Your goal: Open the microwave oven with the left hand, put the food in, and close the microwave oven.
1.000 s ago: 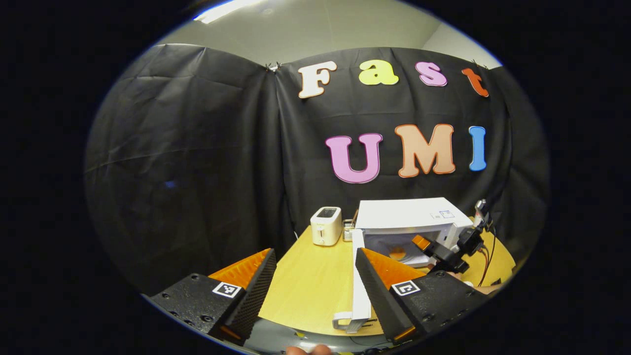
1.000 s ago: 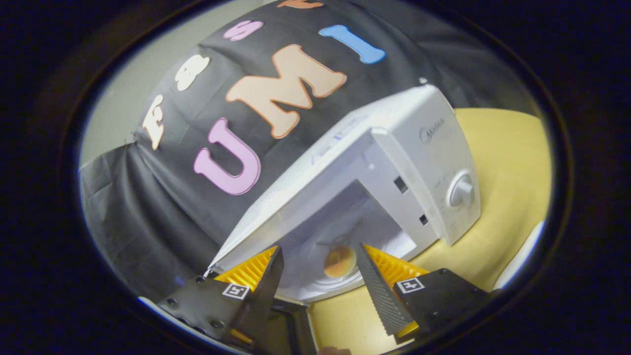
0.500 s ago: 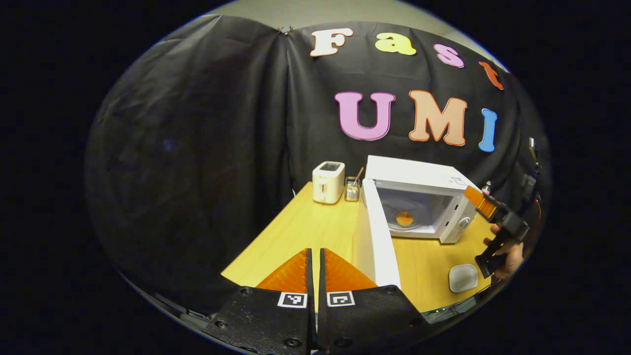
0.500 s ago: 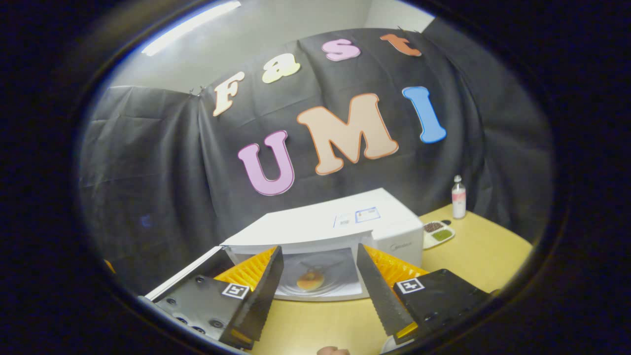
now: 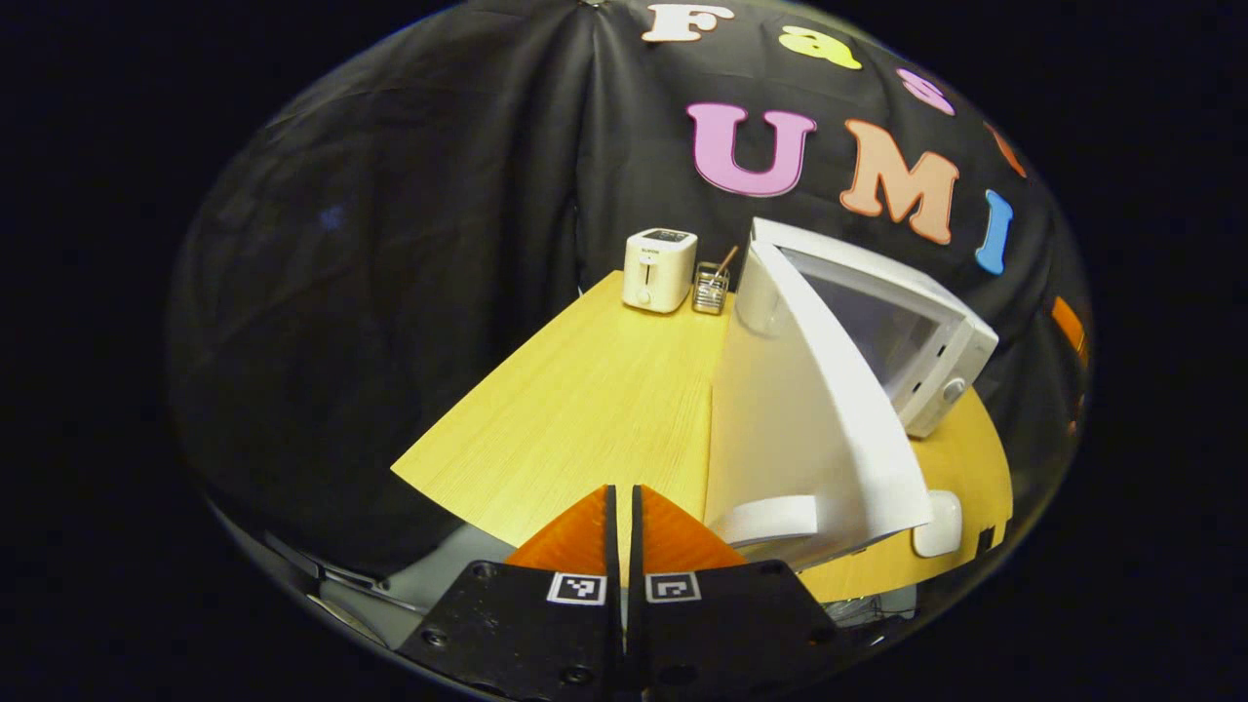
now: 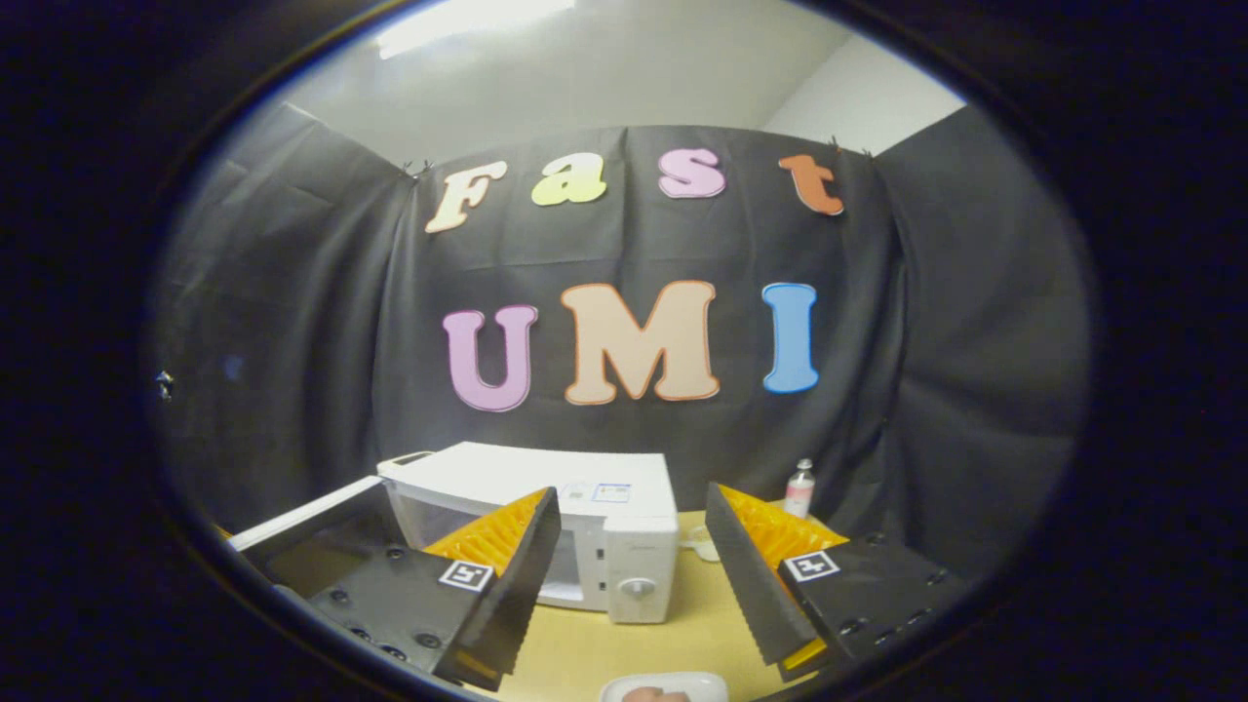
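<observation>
Door (image 5: 809, 409): we see it swung wide, masking much of the microwave (image 5: 907, 331).
Far: toaster (image 5: 659, 269), wire holder (image 5: 711, 289).
Left gripper (image 5: 624, 526): pressed together, empty.
Right gripper (image 6: 634, 546): spread.

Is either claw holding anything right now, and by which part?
Nothing is held. The left claw is shut on nothing, short of the open microwave door. The right claw is open.
</observation>
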`<move>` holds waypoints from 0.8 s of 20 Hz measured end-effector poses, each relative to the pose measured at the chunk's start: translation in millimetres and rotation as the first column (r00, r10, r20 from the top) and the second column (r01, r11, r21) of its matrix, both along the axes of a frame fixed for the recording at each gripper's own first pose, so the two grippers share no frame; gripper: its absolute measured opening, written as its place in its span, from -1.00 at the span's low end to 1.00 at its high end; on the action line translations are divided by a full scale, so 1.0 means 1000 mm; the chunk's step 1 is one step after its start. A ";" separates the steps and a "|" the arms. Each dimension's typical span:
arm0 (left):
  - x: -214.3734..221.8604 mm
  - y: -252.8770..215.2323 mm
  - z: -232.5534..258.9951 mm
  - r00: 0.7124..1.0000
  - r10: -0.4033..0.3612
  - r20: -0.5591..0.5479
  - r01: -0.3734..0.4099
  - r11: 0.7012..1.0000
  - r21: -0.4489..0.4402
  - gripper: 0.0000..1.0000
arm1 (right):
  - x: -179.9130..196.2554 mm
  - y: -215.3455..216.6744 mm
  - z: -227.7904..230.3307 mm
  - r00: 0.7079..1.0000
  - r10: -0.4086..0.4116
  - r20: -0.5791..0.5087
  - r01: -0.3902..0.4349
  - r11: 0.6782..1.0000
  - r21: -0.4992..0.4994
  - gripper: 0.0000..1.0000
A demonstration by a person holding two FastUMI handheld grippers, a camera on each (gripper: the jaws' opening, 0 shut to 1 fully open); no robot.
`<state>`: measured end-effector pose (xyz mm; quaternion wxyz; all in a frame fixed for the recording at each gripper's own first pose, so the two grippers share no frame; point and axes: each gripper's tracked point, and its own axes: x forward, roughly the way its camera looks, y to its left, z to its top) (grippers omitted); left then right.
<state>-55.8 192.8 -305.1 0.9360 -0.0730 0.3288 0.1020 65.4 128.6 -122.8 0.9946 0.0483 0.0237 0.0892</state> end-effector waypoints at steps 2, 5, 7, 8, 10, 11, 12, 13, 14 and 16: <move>0.004 -0.013 -0.005 0.999 -0.037 -0.005 0.037 0.999 0.024 -0.99 | -0.011 -0.017 0.003 1.000 -0.031 -0.005 0.031 0.999 -0.008 0.84; 0.005 -0.040 -0.014 0.994 -0.107 -0.019 0.107 0.994 -0.002 -0.99 | -0.026 -0.040 0.014 0.997 -0.074 0.011 0.074 0.996 -0.056 0.62; 0.008 -0.058 -0.020 0.989 -0.146 -0.034 0.147 0.989 0.004 -0.99 | -0.033 -0.047 0.020 0.997 -0.079 0.009 0.079 0.994 -0.073 0.63; 0.010 -0.069 -0.024 0.984 -0.173 -0.035 0.173 0.985 0.010 -0.99 | -0.036 -0.051 0.022 0.997 -0.082 0.007 0.083 0.994 -0.073 0.63; 0.018 -0.088 -0.024 0.976 -0.216 -0.035 0.217 0.976 0.014 -0.99 | -0.044 -0.057 0.029 0.996 -0.087 0.001 0.087 0.994 -0.066 0.65; 0.023 -0.098 -0.023 0.971 -0.236 -0.027 0.237 0.972 0.006 -0.99 | -0.046 -0.060 0.033 0.996 -0.091 -0.001 0.091 0.994 -0.065 0.70; 0.032 -0.107 -0.023 0.968 -0.250 -0.018 0.250 0.968 0.003 -0.99 | -0.048 -0.065 0.036 0.995 -0.099 0.000 0.098 0.993 -0.064 0.76; 0.040 -0.116 -0.024 0.964 -0.266 -0.013 0.266 0.964 0.003 -0.99 | -0.050 -0.069 0.039 0.994 -0.105 0.004 0.105 0.993 -0.059 0.82; 0.044 -0.125 -0.024 0.958 -0.285 -0.019 0.285 0.959 0.007 -0.98 | -0.051 -0.073 0.042 0.994 -0.110 0.006 0.110 0.993 -0.049 0.87; 0.057 -0.141 -0.022 0.948 -0.318 -0.009 0.318 0.948 0.022 -0.99 | -0.053 -0.079 0.040 0.993 -0.115 0.000 0.115 0.993 -0.040 0.96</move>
